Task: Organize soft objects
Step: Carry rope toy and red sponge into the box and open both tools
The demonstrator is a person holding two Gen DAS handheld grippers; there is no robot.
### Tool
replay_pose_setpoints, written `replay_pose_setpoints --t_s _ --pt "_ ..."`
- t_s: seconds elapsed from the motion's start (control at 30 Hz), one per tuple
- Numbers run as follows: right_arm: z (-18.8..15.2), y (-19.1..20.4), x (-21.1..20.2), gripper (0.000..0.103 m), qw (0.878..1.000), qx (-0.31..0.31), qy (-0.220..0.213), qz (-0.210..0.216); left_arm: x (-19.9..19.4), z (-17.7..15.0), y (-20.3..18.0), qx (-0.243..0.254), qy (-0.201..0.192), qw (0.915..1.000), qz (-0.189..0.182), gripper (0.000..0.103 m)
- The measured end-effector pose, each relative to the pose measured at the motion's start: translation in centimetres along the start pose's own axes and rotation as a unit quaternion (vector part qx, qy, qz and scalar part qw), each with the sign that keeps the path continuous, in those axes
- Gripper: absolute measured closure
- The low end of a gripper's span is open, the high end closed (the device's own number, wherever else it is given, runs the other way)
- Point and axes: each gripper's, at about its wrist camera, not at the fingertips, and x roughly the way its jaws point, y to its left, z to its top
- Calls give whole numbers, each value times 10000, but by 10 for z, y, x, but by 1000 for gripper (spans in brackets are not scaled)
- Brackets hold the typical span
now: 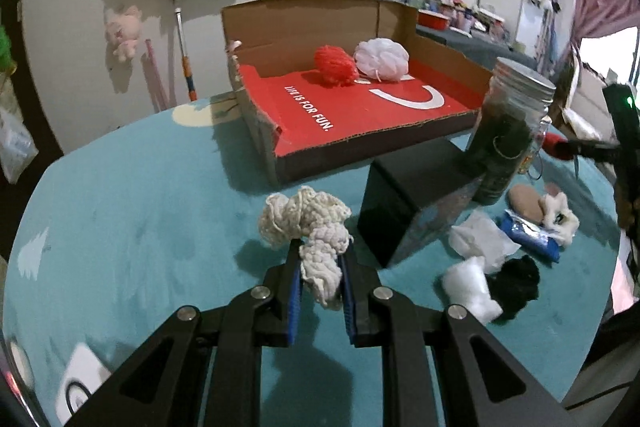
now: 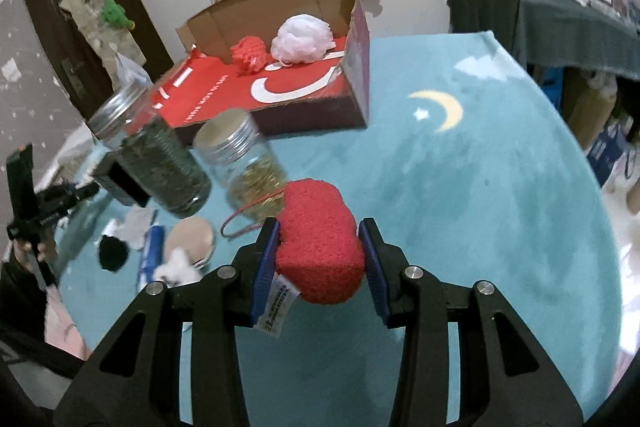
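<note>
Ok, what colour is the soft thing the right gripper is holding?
Red: a fuzzy red plush with a white tag, clearest in the right wrist view.

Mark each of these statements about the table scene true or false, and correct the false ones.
1. The left gripper is shut on a cream knitted cloth. True.
2. The right gripper is empty. False: its jaws clamp a red plush sponge with a white label.
3. The cardboard box already holds a red pom-pom and a white mesh bath puff. True.
4. Both metal-lidded jars sit inside the box. False: the dark-filled jar and the gold-filled jar are outside it, in front.
5. A black fluffy piece lies on the teal mat. True.
</note>
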Motion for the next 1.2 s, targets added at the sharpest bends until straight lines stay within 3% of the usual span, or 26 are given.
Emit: replay_pose_setpoints --t_s 0.23,0.37,0.6,0.97,1.2 --pt "30 -2 14 64 9994 -310 104 -99 7 27 0 368 68 9992 -144 85" --pt "51 2 14 64 9990 -432 88 -21 -1 50 -1 608 -110 9980 -159 85" --pt "99 27 7 64 9955 -894 -297 -136 9 97 -5 611 -257 9975 -227 85" --pt "154 80 53 64 9829 -1572 -519 -807 74 134 -7 384 320 9987 134 85" --pt "160 93 116 64 9663 -2098 69 -1493 110 135 -4 400 820 9953 311 85"
